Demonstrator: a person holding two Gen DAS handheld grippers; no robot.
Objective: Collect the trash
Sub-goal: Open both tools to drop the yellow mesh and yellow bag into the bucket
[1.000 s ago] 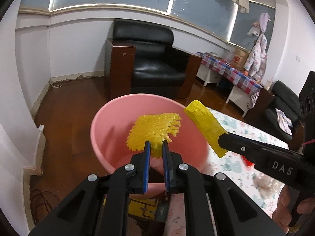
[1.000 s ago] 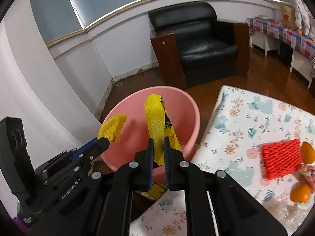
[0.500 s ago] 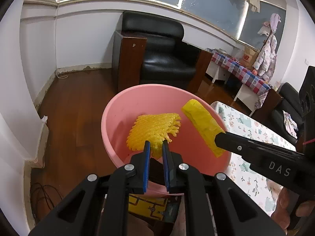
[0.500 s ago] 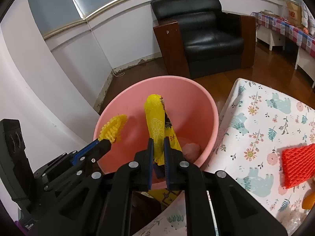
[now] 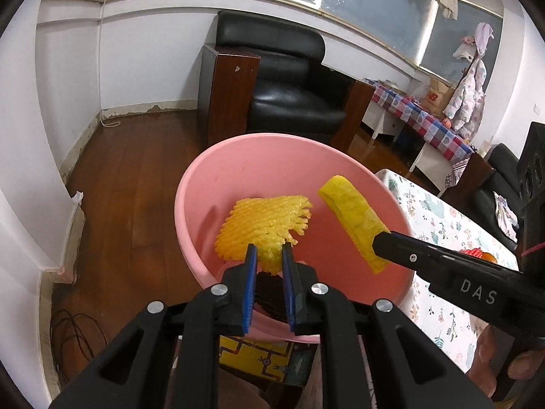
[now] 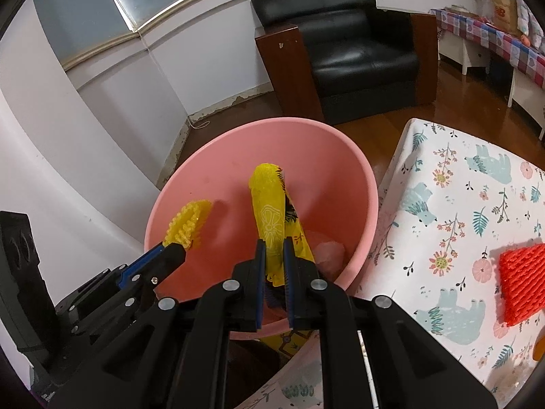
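A pink basin (image 5: 265,136) (image 6: 289,121) stands below both grippers beside the table. My left gripper (image 5: 269,248) (image 6: 177,250) hangs over the basin's near side with a yellow foam net (image 5: 262,221) (image 6: 187,221) between its blue pads; its jaws are opening, and the net still hangs between the pads. My right gripper (image 6: 274,243) (image 5: 376,238) is shut on a yellow printed wrapper (image 6: 269,197) (image 5: 354,211), which sticks up over the basin's inside. A pale crumpled piece (image 6: 327,252) lies at the basin's bottom.
A table with a floral cloth (image 6: 460,187) (image 5: 442,225) lies to the right, with a red foam net (image 6: 521,283) and an orange (image 6: 540,344) on it. A black armchair (image 5: 289,85) stands behind the basin on the wooden floor. A white wall is on the left.
Both grippers have sunk toward the basin, which now fills more of each view. The left jaws stand slightly wider around the foam net. The right still grips the wrapper.
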